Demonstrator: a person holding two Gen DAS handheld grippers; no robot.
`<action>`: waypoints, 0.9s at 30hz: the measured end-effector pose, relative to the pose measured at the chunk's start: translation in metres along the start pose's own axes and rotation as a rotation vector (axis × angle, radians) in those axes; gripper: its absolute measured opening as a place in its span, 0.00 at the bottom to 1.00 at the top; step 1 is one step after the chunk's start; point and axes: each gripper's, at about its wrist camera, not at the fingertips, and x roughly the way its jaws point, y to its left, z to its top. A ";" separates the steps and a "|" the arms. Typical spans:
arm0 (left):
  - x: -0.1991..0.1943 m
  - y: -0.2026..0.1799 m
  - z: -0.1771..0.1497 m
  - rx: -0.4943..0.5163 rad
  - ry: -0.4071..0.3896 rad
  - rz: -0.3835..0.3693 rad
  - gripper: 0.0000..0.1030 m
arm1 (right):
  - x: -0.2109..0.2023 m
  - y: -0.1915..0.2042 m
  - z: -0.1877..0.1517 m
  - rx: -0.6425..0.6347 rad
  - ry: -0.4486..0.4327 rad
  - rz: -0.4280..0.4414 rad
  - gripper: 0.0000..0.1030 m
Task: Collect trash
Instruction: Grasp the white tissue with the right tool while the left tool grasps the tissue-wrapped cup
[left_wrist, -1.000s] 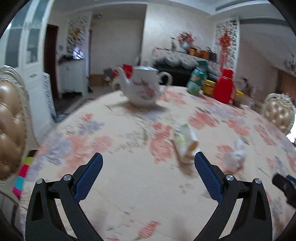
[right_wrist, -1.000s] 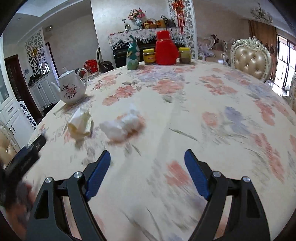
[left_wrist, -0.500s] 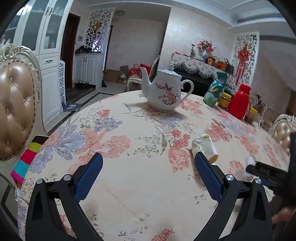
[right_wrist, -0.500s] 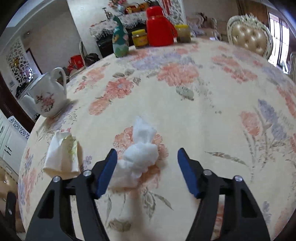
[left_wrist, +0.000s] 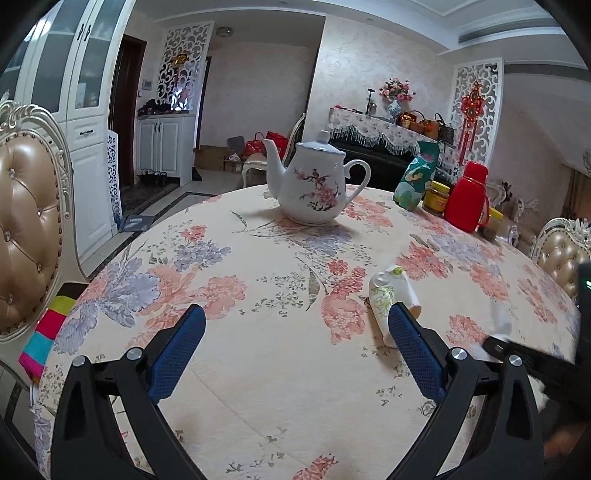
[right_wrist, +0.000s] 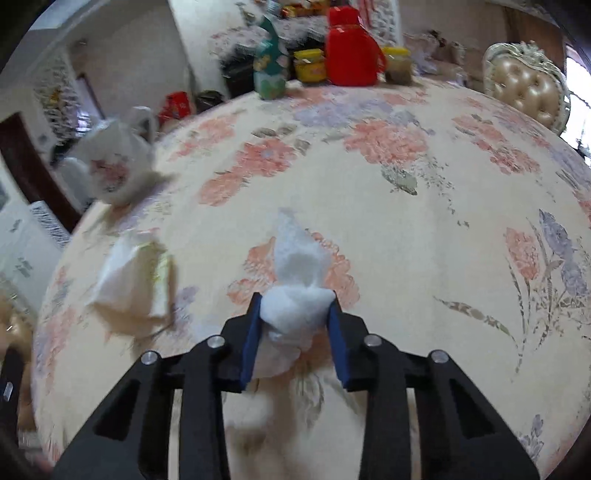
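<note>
A crumpled white tissue (right_wrist: 295, 295) lies on the floral tablecloth (right_wrist: 424, 240). My right gripper (right_wrist: 295, 308) has its blue pads against both sides of the wad, and its jaws are closing on it. A crushed paper cup (right_wrist: 136, 277) with a green print lies on its side just left of it. In the left wrist view the same paper cup (left_wrist: 391, 299) lies right behind the right fingertip of my open left gripper (left_wrist: 295, 310), which hovers over bare cloth with nothing between its fingers. The tissue (left_wrist: 500, 321) and the right gripper's black body show blurred at the right edge.
A white flowered teapot (left_wrist: 314, 188) stands at the far side of the table. Beyond it are a green bag (left_wrist: 415, 184), a jar (left_wrist: 436, 197) and a red flask (left_wrist: 467, 201). Padded chairs stand at the left (left_wrist: 26, 236) and right (left_wrist: 561, 254) table edges.
My right gripper moved forward and down onto the white tissue, and its jaws narrowed from wide open until the pads touch it. The left gripper stayed open and nearly in place.
</note>
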 end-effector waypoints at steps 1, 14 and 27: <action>0.000 0.001 0.000 -0.005 0.004 -0.001 0.91 | -0.011 -0.004 -0.006 -0.007 -0.014 0.012 0.32; -0.003 -0.021 -0.005 0.098 0.017 -0.051 0.91 | -0.142 -0.084 -0.090 0.049 -0.226 -0.076 0.32; 0.018 -0.069 0.005 0.204 0.199 -0.123 0.91 | -0.136 -0.079 -0.097 0.009 -0.238 -0.024 0.32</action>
